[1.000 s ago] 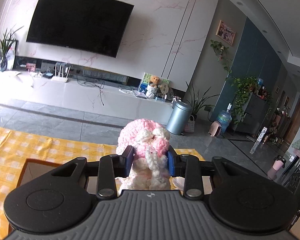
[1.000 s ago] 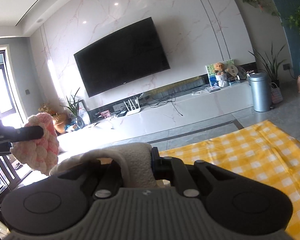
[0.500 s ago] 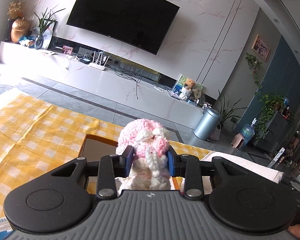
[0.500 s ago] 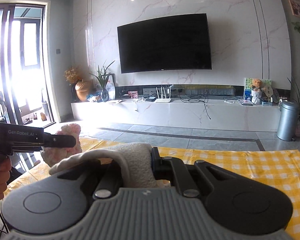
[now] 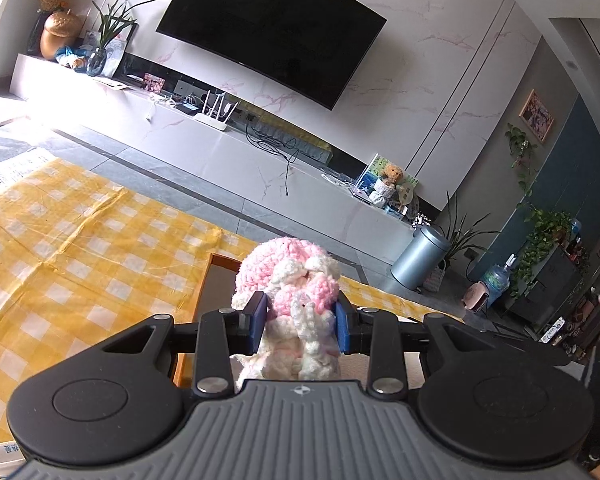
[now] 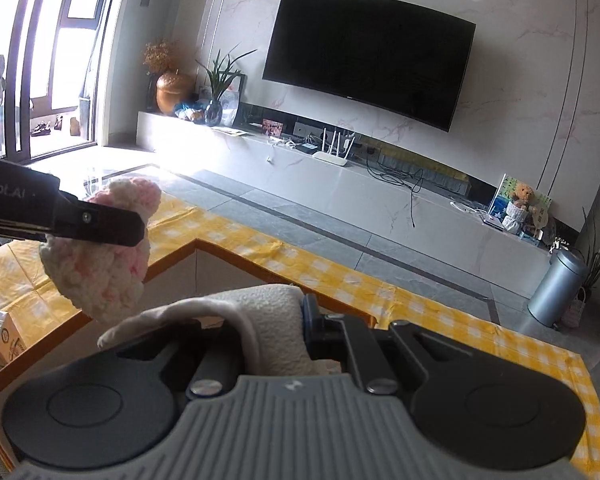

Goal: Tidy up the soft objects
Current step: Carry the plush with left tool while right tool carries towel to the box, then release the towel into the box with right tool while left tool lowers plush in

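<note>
Left gripper (image 5: 299, 328) clamps the crocheted toy (image 5: 288, 280); right gripper (image 6: 274, 330), seemingly clenched on a cream fleece (image 6: 268, 312). Lower both inside the box's far corner (image 6: 196, 242) before releasing.

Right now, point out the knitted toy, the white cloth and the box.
knitted toy (image 5: 286, 276): left wrist view, on its pink head above the pads.
white cloth (image 6: 274, 320): right wrist view, on the fleecy fold beside the blue pad.
box (image 6: 228, 254): right wrist view, on its orange far rim.
</note>
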A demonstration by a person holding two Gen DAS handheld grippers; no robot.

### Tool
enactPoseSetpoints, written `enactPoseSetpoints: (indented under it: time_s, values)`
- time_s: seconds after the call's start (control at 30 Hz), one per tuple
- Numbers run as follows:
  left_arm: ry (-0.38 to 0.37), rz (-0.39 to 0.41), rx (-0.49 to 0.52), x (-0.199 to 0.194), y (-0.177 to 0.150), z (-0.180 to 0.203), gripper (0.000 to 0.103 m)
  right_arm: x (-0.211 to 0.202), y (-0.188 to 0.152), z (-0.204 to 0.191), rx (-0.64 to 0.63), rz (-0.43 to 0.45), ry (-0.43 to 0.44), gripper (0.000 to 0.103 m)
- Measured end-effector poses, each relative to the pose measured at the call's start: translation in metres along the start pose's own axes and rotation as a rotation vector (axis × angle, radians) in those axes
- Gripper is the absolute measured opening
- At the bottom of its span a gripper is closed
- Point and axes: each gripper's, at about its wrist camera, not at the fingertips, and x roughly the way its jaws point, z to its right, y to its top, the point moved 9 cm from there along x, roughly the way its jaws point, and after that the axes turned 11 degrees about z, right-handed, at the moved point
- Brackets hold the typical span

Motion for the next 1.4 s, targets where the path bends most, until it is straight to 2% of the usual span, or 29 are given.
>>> enactPoseSetpoints:
  time_s: [0.17,0.33,0.4,0.47,0.53,0.6,0.63,0.7,0.73,0.77,0.83,0.97,1.1,1.23,1.4]
  values:
    - [0.020,0.002,-0.008,-0.002,0.002,-0.009,0.039,0.049,-0.014,-0.015,-0.110,-0.086,-0.034,0.006]
    - [0.022,0.010,-0.014,-0.005,0.005,-0.010,0.036,0.082,-0.032,-0.037,-0.205,-0.156,-0.016,0.006]
    - [0.045,0.018,-0.011,-0.006,0.006,-0.012,0.039,0.093,-0.040,-0.038,-0.213,-0.186,-0.036,0.006]
    - [0.037,0.010,-0.025,-0.005,0.007,-0.014,0.039,0.103,-0.047,-0.039,-0.283,-0.213,-0.072,0.007]
    - [0.034,0.007,-0.037,-0.005,0.007,-0.015,0.039,0.106,-0.060,-0.045,-0.323,-0.264,-0.049,0.007]
    - [0.039,0.010,-0.031,-0.006,0.008,-0.015,0.039,0.108,-0.069,-0.049,-0.303,-0.309,-0.001,0.008]
    - [0.040,0.013,-0.029,-0.006,0.009,-0.015,0.039,0.107,-0.072,-0.051,-0.292,-0.329,0.018,0.012]
    - [0.040,0.014,-0.030,-0.007,0.009,-0.015,0.039,0.103,-0.074,-0.053,-0.275,-0.349,0.043,0.033]
    - [0.040,0.013,-0.030,-0.007,0.009,-0.015,0.039,0.101,-0.073,-0.054,-0.263,-0.348,0.058,0.050]
    - [0.040,0.011,-0.032,-0.006,0.009,-0.015,0.039,0.098,-0.071,-0.054,-0.247,-0.346,0.078,0.055]
    - [0.045,0.008,-0.035,-0.006,0.009,-0.016,0.039,0.090,-0.067,-0.056,-0.203,-0.347,0.123,0.057]
    - [0.046,0.003,-0.038,-0.006,0.008,-0.015,0.039,0.072,-0.056,-0.050,-0.120,-0.327,0.169,0.067]
    - [0.032,-0.005,-0.042,-0.005,0.006,-0.012,0.039,0.046,-0.040,-0.035,-0.002,-0.269,0.216,0.073]
    - [0.016,-0.018,-0.045,-0.003,0.001,-0.008,0.039,0.012,-0.027,-0.009,0.103,-0.177,0.179,0.082]
    - [-0.069,-0.072,-0.077,0.004,-0.012,0.010,0.039,-0.031,-0.021,0.029,0.169,-0.068,0.103,0.085]
